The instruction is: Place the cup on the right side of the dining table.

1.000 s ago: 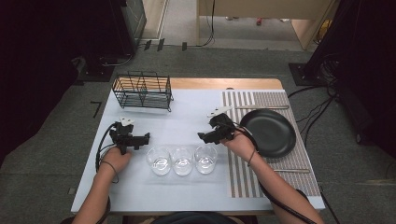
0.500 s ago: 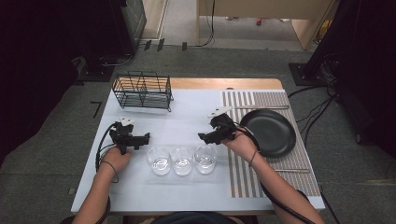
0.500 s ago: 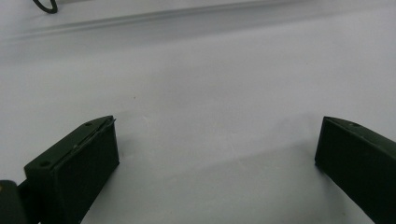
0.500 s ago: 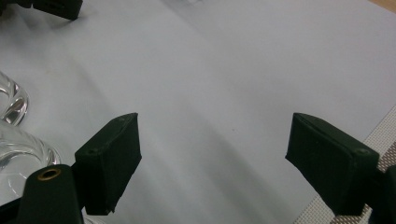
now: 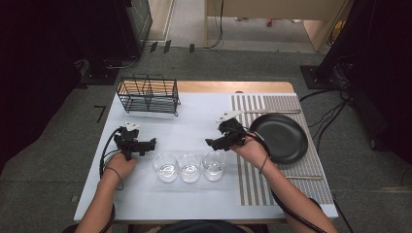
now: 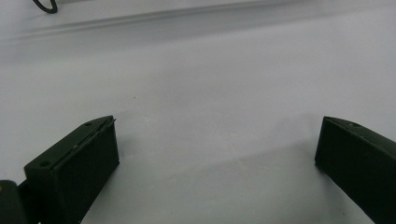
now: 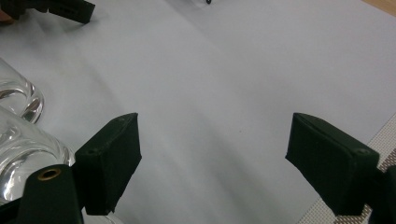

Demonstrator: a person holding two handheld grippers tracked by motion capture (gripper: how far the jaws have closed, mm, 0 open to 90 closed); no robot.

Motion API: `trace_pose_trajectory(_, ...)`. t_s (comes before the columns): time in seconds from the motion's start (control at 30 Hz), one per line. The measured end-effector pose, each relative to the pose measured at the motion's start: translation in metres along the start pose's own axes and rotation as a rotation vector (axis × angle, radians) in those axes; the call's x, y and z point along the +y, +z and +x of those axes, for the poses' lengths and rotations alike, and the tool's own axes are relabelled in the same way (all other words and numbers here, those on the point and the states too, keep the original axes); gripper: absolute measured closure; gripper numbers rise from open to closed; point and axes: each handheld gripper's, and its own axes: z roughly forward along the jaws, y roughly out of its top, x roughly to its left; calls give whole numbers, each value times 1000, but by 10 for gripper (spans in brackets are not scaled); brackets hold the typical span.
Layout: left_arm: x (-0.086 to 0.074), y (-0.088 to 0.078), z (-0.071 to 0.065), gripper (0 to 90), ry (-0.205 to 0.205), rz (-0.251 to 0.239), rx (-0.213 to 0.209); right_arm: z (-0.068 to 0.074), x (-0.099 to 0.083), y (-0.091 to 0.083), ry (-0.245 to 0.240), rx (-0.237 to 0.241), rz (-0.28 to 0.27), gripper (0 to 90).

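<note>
**Three glasses in a row, both tongs hanging clear of them**

Three clear glasses stand side by side near your edge of the desk (image 5: pixel 145 204): the left glass (image 5: pixel 166 167), the middle glass (image 5: pixel 190 167) and the right glass (image 5: pixel 214 165), each just beside the next. And here are your hands, one on each flank of the row!

Your left tongs (image 5: pixel 151 142) sit just beyond and to the left of the left glass, tips pointing toward the middle of the desk. In the left gripper view the left tongs (image 6: pixel 217 163) are spread wide apart, nothing between them, bare pale desk (image 6: pixel 210 93) beneath.

Your right tongs (image 5: pixel 210 143) hover just beyond the right glass, tips aimed to the left, close above its far rim but apart from it. In the right gripper view the right tongs (image 7: pixel 212 163) are parted too, with nothing between them; the thick rims of two glasses (image 7: pixel 18 126) show at the left edge, beside the nearer jaw, not inside the gap. Your left tongs peek in at the top corner there.

Farther off, a black wire rack (image 5: pixel 148 93) stands at the far left of the desk, and a black plate (image 5: pixel 279 137) lies on the striped mat (image 5: pixel 252 179) just right of your right hand (image 5: pixel 250 148).
</note>
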Motion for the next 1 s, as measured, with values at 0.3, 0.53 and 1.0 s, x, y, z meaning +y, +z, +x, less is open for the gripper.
trace_pose_trajectory(0.3, 0, 0, 0, 0, 0, 0, 0, 2, 1, -2, -4, 9, -2, 176)
trace_pose_trajectory(0.53, 0, 0, 0, 0, 0, 0, 0, 4, 3, -5, -15, 15, -11, 172)
trace_pose_trajectory(1.0, 0, 0, 0, 0, 0, 1, 0, 8, 5, -8, -25, 29, -15, 165)
